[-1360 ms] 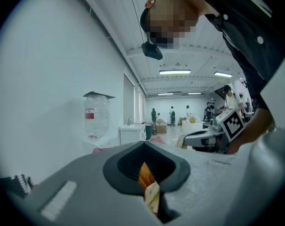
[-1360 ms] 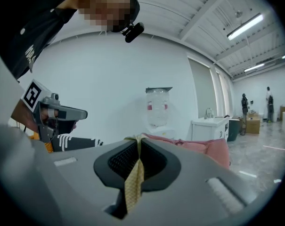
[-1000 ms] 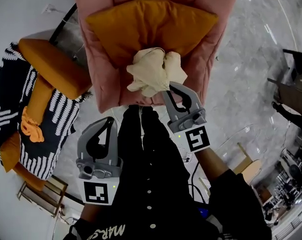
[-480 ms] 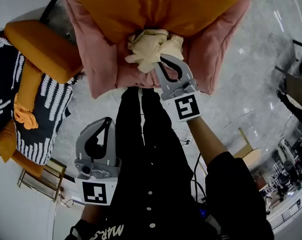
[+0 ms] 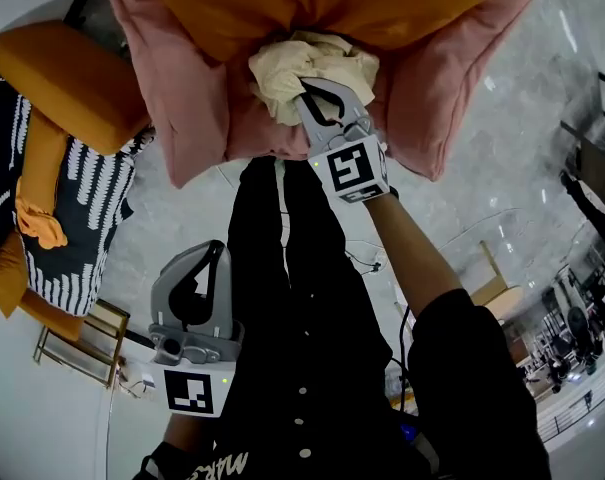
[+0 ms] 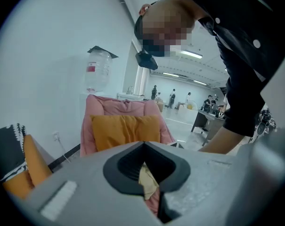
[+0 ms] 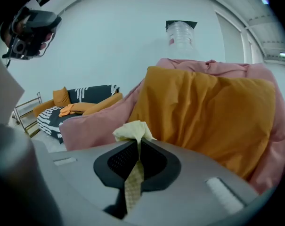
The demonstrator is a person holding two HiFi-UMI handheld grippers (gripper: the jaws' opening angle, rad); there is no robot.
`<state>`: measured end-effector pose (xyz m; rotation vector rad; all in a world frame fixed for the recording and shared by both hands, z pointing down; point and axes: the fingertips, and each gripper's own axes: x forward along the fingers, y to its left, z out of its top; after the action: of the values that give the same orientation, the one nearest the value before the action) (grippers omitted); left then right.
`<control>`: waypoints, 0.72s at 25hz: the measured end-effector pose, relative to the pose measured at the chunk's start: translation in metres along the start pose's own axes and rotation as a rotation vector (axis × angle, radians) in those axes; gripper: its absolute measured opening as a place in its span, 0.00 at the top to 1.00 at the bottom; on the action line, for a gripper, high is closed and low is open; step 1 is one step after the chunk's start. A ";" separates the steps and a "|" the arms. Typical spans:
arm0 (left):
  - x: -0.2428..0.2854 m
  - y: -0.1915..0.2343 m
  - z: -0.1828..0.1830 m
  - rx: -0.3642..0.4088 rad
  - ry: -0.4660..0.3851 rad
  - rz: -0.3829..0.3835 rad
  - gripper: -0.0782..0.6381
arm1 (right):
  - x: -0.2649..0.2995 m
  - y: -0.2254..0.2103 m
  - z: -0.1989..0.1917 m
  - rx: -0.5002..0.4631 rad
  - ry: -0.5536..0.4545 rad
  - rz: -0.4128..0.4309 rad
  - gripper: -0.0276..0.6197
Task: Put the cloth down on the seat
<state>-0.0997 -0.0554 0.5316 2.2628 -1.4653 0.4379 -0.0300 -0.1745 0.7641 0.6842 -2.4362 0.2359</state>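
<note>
A crumpled cream cloth (image 5: pixel 307 63) hangs over the front of the pink armchair's seat (image 5: pixel 257 133), just below the orange cushion (image 5: pixel 312 3). My right gripper (image 5: pixel 302 90) is shut on the cloth, a fold of which is pinched between the jaws and bunches up above them (image 7: pixel 133 130) in the right gripper view. There the right gripper (image 7: pixel 137 142) points at the orange cushion (image 7: pixel 203 112) and the pink chair (image 7: pixel 95 121). My left gripper (image 5: pixel 218 250) is held low beside the person's dark coat, shut and holding nothing. The left gripper view shows the chair (image 6: pixel 123 126) farther off.
A black-and-white patterned sofa (image 5: pixel 77 218) with orange cushions (image 5: pixel 67 78) stands to the left of the chair. A gold wire side table (image 5: pixel 77 343) is at the lower left. A clear table (image 5: pixel 502 258) is at the right. A water dispenser (image 7: pixel 181 32) stands behind the chair.
My right gripper has moved forward with the cloth, from the seat's front edge to deeper over the seat under the orange cushion. The left gripper has stayed low.
</note>
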 end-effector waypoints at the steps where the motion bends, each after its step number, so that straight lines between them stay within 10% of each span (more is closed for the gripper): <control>1: 0.002 -0.001 -0.006 -0.003 0.008 -0.002 0.89 | 0.006 0.000 -0.008 -0.006 0.016 0.007 0.90; 18: 0.007 -0.009 -0.046 -0.042 0.056 -0.001 0.89 | 0.045 0.019 -0.073 -0.038 0.128 0.082 0.88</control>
<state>-0.0908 -0.0352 0.5736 2.2006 -1.4330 0.4617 -0.0351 -0.1544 0.8490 0.5371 -2.3424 0.2579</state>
